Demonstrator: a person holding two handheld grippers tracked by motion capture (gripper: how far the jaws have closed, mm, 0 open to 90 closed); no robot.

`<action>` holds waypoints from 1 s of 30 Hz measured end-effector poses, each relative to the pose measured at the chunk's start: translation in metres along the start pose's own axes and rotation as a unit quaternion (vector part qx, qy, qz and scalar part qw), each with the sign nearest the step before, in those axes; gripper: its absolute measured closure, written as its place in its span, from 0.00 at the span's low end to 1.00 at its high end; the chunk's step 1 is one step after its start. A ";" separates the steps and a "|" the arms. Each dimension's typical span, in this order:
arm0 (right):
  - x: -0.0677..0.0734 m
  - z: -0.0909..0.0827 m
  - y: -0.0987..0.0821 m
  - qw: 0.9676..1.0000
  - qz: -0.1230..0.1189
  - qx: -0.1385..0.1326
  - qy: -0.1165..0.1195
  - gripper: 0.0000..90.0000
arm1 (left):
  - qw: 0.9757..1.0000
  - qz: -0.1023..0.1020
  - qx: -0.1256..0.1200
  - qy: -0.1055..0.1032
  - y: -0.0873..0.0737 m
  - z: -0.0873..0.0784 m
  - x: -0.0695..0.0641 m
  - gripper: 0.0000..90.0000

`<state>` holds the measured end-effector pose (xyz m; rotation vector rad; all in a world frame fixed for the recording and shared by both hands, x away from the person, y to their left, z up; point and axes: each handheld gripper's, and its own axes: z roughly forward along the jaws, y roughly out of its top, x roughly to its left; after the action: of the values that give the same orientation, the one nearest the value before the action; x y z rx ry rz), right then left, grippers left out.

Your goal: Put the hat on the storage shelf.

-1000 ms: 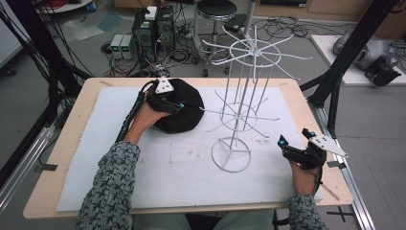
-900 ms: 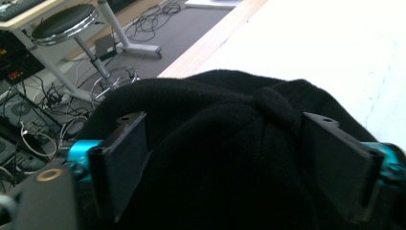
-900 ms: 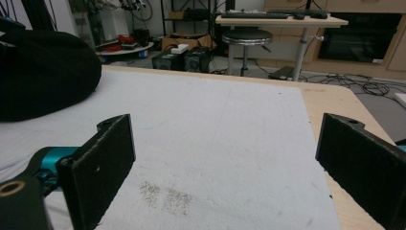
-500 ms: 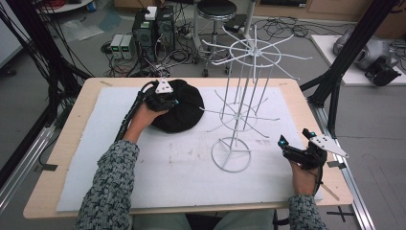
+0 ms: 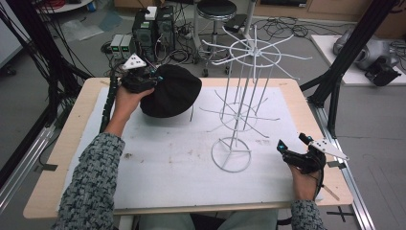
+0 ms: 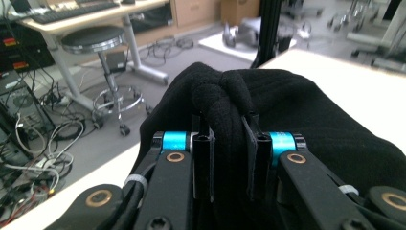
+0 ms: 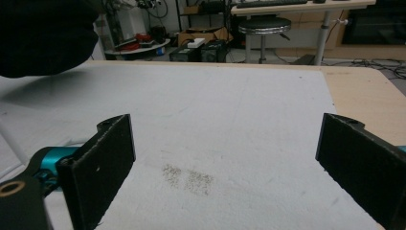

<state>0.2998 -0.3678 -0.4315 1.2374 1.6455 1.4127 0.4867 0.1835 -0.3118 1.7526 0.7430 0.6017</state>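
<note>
Black knitted cap [image 5: 171, 91] hangs lifted off the white mat [image 5: 182, 158] near the table's far left corner, a thick fold of its edge bunched between the jaws of my left gripper [image 5: 152, 79], which have just been closing and now pinch the fabric tight; the left gripper view shows the fold [image 6: 229, 103] pressed between the two black pads. Just to the right of the cap stands the white wire rack [image 5: 242, 103], its lower prongs reaching toward the cap, and its round base sits on the mat. My right gripper [image 5: 293, 146] rests near the table's right edge, jaws spread wide, with bare mat between them and ahead. The near half of the mat lies open.
</note>
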 end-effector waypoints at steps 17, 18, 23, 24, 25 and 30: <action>-0.004 -0.017 -0.003 1.000 0.014 -0.009 -0.003 0.06 | 0.995 -0.017 -0.091 -0.026 0.077 -0.049 0.014 0.86; -0.004 -0.017 -0.004 1.000 0.013 -0.009 -0.002 0.06 | 0.995 -0.017 -0.096 -0.029 0.082 -0.051 0.014 0.86; -0.002 -0.016 -0.004 1.000 0.005 -0.002 -0.002 0.06 | 0.993 -0.021 -0.112 -0.042 0.100 -0.060 0.012 0.86; -0.001 -0.016 -0.004 1.000 0.004 -0.001 -0.002 0.06 | 0.992 -0.022 -0.113 -0.045 0.103 -0.061 0.012 0.86; -0.001 -0.016 -0.004 1.000 0.004 0.000 0.000 0.06 | 0.991 -0.026 -0.117 -0.052 0.109 -0.064 0.011 0.86; -0.001 -0.015 -0.004 1.000 0.002 0.001 -0.001 0.06 | 0.989 -0.024 -0.130 -0.061 0.117 -0.068 0.008 0.86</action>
<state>0.2856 -0.3743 -0.4322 1.2426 1.6443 1.4130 0.4657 0.2081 -0.1805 1.5127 0.5908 0.5281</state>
